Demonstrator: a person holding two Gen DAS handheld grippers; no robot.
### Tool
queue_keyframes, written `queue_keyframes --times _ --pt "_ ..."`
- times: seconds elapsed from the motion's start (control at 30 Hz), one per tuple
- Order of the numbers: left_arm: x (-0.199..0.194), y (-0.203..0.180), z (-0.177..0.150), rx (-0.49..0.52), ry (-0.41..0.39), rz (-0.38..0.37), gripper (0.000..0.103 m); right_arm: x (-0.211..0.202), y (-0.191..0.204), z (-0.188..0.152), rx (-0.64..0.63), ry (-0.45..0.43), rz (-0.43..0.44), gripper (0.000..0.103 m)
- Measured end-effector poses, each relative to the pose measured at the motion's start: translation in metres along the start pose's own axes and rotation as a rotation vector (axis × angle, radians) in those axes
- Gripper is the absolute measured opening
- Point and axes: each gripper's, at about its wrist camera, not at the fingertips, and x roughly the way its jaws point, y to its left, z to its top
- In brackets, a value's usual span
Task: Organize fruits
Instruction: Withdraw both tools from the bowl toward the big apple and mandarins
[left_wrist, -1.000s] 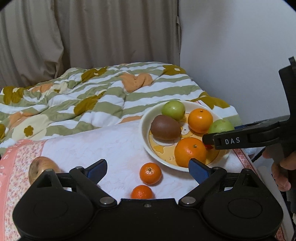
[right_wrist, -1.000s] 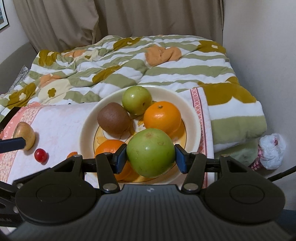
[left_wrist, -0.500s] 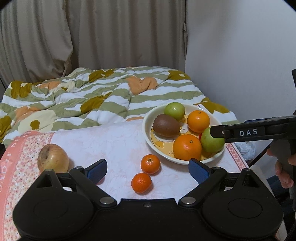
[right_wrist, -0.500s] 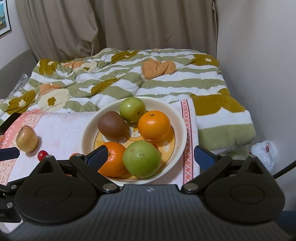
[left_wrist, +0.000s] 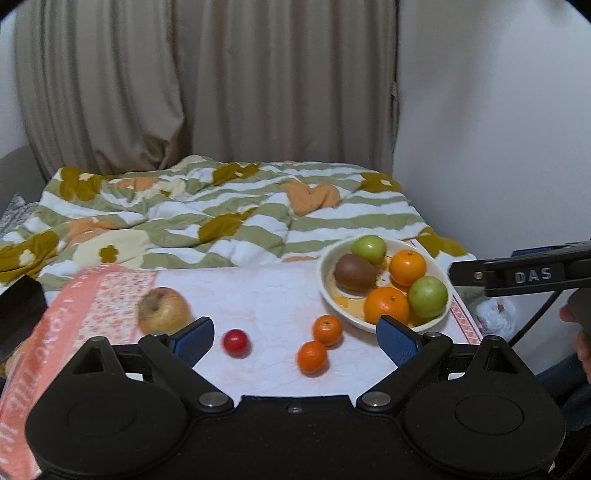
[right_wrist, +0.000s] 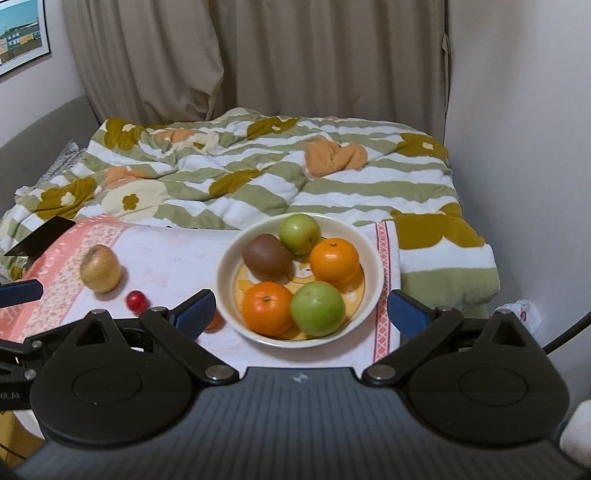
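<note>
A cream bowl (right_wrist: 373, 254) holds a kiwi (right_wrist: 266, 255), two green apples (right_wrist: 317, 308) and two oranges (right_wrist: 267, 307). It also shows in the left wrist view (left_wrist: 327, 258). On the white cloth lie two small mandarins (left_wrist: 313, 356), a red cherry tomato (left_wrist: 236, 341) and a yellowish apple (left_wrist: 162, 309). My left gripper (left_wrist: 295, 338) is open and empty above the cloth near the mandarins. My right gripper (right_wrist: 301, 310) is open and empty, held back over the bowl's near side.
A striped green and white blanket (right_wrist: 258, 173) covers the bed behind the cloth. A pink patterned towel edge (left_wrist: 44, 343) lies at the left. A wall (right_wrist: 517, 110) stands at the right, with a white plastic bag (right_wrist: 521, 314) below it.
My right gripper let go of the green apple into the bowl, opened and pulled back. My left gripper also drew back and up, bringing the cherry tomato and yellowish apple into view.
</note>
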Motion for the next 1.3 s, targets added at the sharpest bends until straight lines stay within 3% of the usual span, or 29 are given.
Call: queue_keyframes --times 0.23,0.5,0.9,1.3 --pt "-0.023 0.047 -0.002 -0.015 -0.041 0.059 0.098 -0.024 0.033 -0.001 0.015 -0.008 -0.009 0.103" --pt "-0.024 0.113 0.002 0.017 -0.06 0.046 0.099 -0.032 0.082 -0.009 0.102 -0.005 -0.072 0.103" --pt "0.033 0.19 0.0 0.122 0.011 -0.093 0.099 0.002 0.152 -0.035 0.218 0.009 -0.264 0.103" --pt "0.098 0.209 0.005 0.139 0.094 -0.153 0.099 0.068 0.168 -0.048 0.267 0.091 -0.283 0.103"
